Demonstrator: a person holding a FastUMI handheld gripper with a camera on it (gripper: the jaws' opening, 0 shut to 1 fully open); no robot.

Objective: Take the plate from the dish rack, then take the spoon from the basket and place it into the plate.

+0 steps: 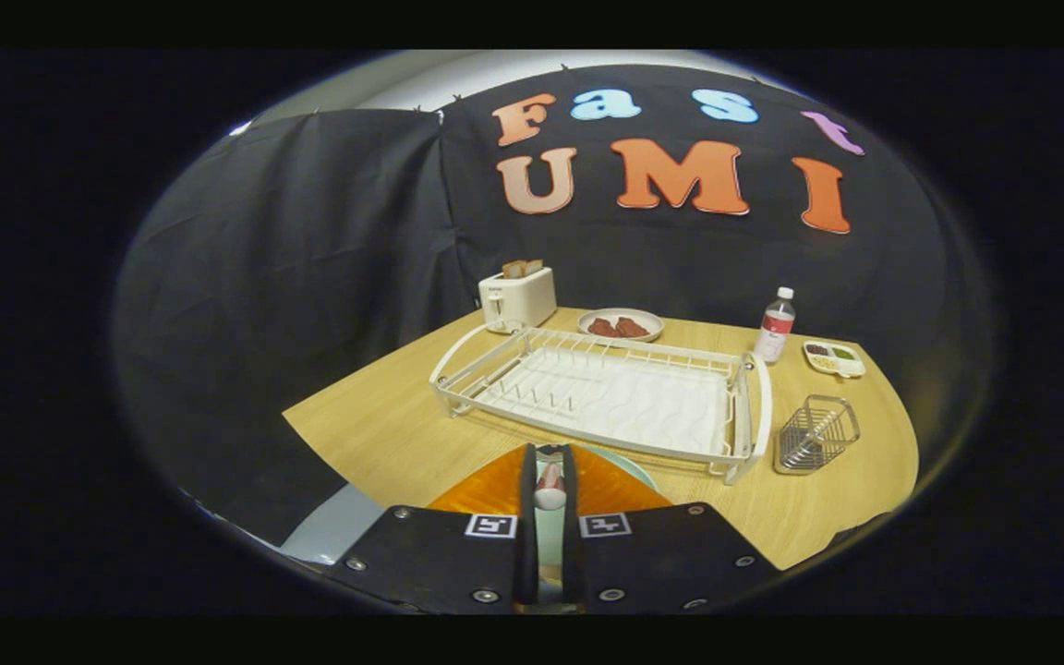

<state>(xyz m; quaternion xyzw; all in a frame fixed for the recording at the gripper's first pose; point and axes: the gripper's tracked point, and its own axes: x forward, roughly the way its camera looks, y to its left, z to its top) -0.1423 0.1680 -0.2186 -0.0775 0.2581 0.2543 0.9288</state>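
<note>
My gripper (549, 466) is low over the near side of the wooden table (375, 434), its fingers (526, 480) drawn close together. A small white spoon (550, 488) with a pinkish part is pinched in the narrow gap between them. Under the fingers lies a pale green plate (632, 465), of which only the rim to their right and a strip between them show. Just beyond stands the white dish rack (606, 397), holding no dishes. To the rack's right is the wire basket (816, 432), with nothing visible inside.
Behind the rack stand a white toaster (517, 297) with bread slices, a plate of reddish-brown food (620, 324), a bottle (775, 325) and a small divided dish (834, 358). The table's corner (296, 420) lies to the left.
</note>
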